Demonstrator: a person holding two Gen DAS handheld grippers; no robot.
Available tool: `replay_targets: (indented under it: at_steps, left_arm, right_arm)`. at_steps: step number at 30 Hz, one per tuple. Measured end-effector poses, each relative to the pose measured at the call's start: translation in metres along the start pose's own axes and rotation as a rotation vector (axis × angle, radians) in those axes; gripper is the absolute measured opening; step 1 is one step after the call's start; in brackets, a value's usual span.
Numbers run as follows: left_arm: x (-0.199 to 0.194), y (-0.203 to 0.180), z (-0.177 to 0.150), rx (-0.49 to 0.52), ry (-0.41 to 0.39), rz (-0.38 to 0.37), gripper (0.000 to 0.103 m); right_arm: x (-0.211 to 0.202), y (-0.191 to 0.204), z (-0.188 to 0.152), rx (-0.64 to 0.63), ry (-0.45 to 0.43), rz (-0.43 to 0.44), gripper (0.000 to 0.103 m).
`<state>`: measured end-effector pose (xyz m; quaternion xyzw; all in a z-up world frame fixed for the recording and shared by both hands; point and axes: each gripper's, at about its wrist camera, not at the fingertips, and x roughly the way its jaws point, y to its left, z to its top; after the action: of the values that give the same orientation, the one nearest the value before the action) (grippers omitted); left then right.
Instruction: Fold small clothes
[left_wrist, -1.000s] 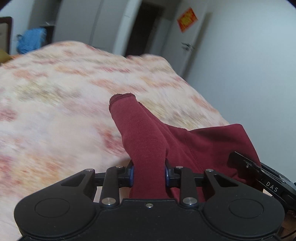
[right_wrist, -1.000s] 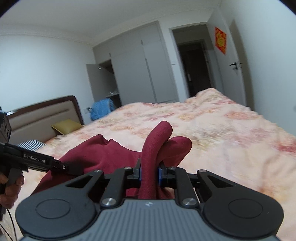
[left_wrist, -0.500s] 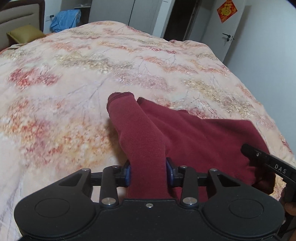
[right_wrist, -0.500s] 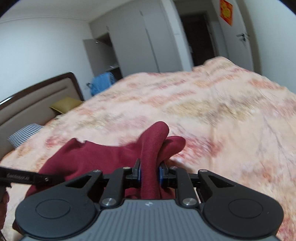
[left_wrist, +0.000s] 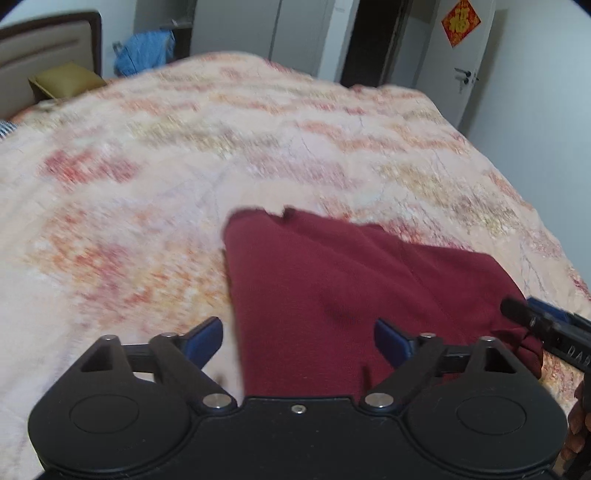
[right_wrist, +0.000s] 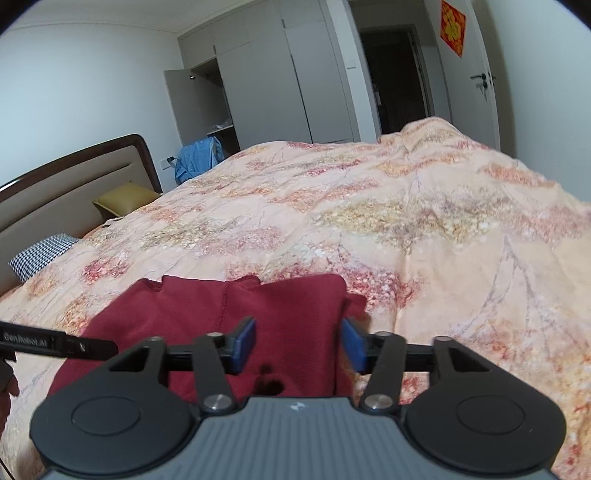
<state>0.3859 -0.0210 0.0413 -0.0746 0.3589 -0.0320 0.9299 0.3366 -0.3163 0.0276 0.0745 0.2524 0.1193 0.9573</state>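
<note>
A floral quilt (right_wrist: 369, 206) covers the bed. At its head, by the padded headboard (right_wrist: 66, 184), lie a yellow-green cushion (right_wrist: 123, 199) and a checked pillow (right_wrist: 40, 254). Beyond hangs blue cloth (right_wrist: 197, 157) beside a grey wardrobe (right_wrist: 273, 81); a red decoration (right_wrist: 452, 26) marks the door.

Dark red garment (left_wrist: 332, 288) flat on floral bedspread (left_wrist: 184, 166) (left gripper (left_wrist: 298, 338) jaws just opened, pads clear)

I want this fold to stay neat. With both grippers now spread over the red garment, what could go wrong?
The garment lies on a soft, rumpled quilt, so the fold may slump. Both grippers, left and right, have just been opening, with cloth between their fingers; pulling back could snag and drag the fold open.
</note>
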Motion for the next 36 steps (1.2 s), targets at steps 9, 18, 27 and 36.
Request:
replay_targets:
  at_steps: [9,18,27,36]
  left_arm:
    - [-0.077,0.01,-0.013,-0.009,-0.114,0.11,0.102]
    - [-0.16,0.004,-0.046,-0.002,-0.256,0.158,0.102]
    - [-0.22,-0.009,-0.09,0.03,-0.351,0.126,0.102]
    - [-0.245,-0.015,-0.143,0.046,-0.381,0.069,0.102]
  right_arm:
    - [-0.022,0.006,-0.021,0.021,0.053,-0.031,0.079]
    - [-0.112,0.028,-0.027,-0.04,-0.15,0.024,0.103]
    - [-0.207,0.057,-0.036,-0.13,-0.334,0.018,0.103]
    - [-0.267,0.074,-0.082,-0.109,-0.444,-0.021,0.103]
